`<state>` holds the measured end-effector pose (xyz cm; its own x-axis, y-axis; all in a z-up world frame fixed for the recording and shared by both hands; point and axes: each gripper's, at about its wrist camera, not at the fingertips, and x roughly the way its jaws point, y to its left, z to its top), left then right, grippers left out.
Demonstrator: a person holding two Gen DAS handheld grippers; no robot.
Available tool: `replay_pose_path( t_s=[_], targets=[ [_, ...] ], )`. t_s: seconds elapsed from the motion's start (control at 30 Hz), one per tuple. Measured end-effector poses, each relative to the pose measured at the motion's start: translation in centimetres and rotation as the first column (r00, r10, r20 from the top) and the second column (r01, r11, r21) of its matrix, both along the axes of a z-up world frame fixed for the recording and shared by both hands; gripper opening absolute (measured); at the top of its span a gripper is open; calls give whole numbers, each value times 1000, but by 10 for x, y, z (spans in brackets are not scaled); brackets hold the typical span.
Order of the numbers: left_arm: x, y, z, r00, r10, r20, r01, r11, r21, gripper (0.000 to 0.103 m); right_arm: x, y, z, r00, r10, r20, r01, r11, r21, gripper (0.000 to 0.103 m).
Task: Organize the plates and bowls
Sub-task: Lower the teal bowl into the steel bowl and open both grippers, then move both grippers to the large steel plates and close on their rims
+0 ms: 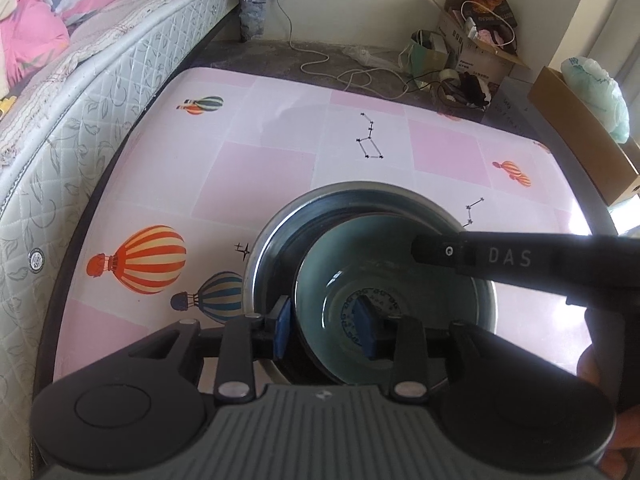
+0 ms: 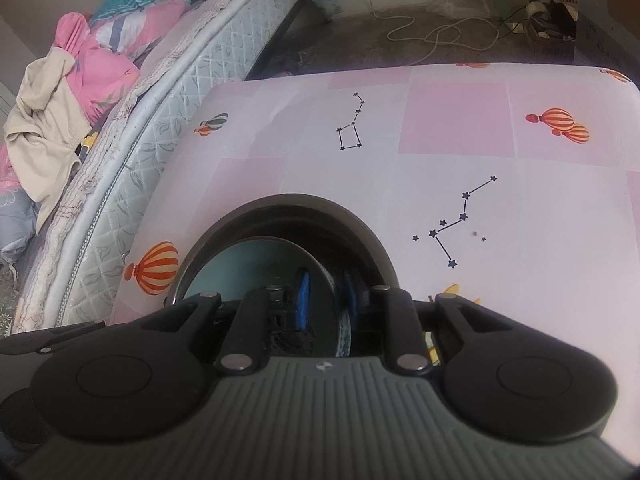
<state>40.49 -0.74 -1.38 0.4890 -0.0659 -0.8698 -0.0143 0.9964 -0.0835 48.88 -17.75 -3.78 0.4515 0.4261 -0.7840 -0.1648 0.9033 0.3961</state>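
A teal ceramic bowl (image 1: 360, 264) sits inside a larger steel bowl (image 1: 256, 256) on the pink balloon-print table (image 1: 280, 160). My left gripper (image 1: 324, 330) straddles the teal bowl's near rim, one blue pad outside and one inside, with clear gaps, so it is open. A black finger (image 1: 436, 249) of my right gripper reaches in from the right over the bowl's rim. In the right wrist view the right gripper (image 2: 326, 299) has the teal bowl's (image 2: 248, 268) wall between its blue pads, a gap showing beside the left pad. The steel bowl's rim (image 2: 288, 202) arcs around it.
A mattress (image 1: 100, 80) with bedding runs along the table's left side. Beyond the far edge lie a white cable (image 1: 320, 60) on the floor and cluttered cardboard boxes (image 1: 472, 40). Another box (image 1: 580, 120) stands at the right. A hand (image 1: 592, 364) shows at lower right.
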Motion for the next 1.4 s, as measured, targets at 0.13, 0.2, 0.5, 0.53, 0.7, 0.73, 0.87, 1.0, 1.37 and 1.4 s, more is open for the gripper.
replay_pose_path(
  t_s=[0.13,0.2,0.5,0.53,0.7,0.73,0.87,1.0,1.37,1.4],
  targets=[
    [-13,-1,19,999,-13,43,13,1000,14,48,-7,-9,20,999,-6,46,6,1000,9,20],
    [-25,-2,31,997,-31,64,30,999,20,53,-15,-17,33,998,-14,68,12,999,32,20],
    [-124,-4,78,975,-145,170,136,989,65,79,-118,-87,94,988,-30,155,-5,975,222,30],
    [-138,-5,81,971,-155,182,144,987,71,81,-134,-96,98,986,-36,163,-4,971,241,31],
    [-217,-3,80,962,-146,229,134,989,64,87,-226,-125,99,977,-70,201,15,964,265,41],
    [-231,-2,77,965,-136,226,128,991,51,88,-243,-126,96,977,-70,204,17,968,252,41],
    [-277,3,64,977,-69,200,74,997,-20,88,-308,-125,78,976,-81,202,30,969,244,41],
    [-314,13,52,980,23,195,-18,999,-29,88,-363,-118,62,975,-119,187,57,950,306,43],
    [-374,44,16,973,90,213,-100,994,34,87,-447,-67,13,995,-73,66,49,948,313,43],
    [-379,48,9,974,96,207,-103,994,27,87,-451,-62,9,996,-71,56,50,949,311,43]
  ],
)
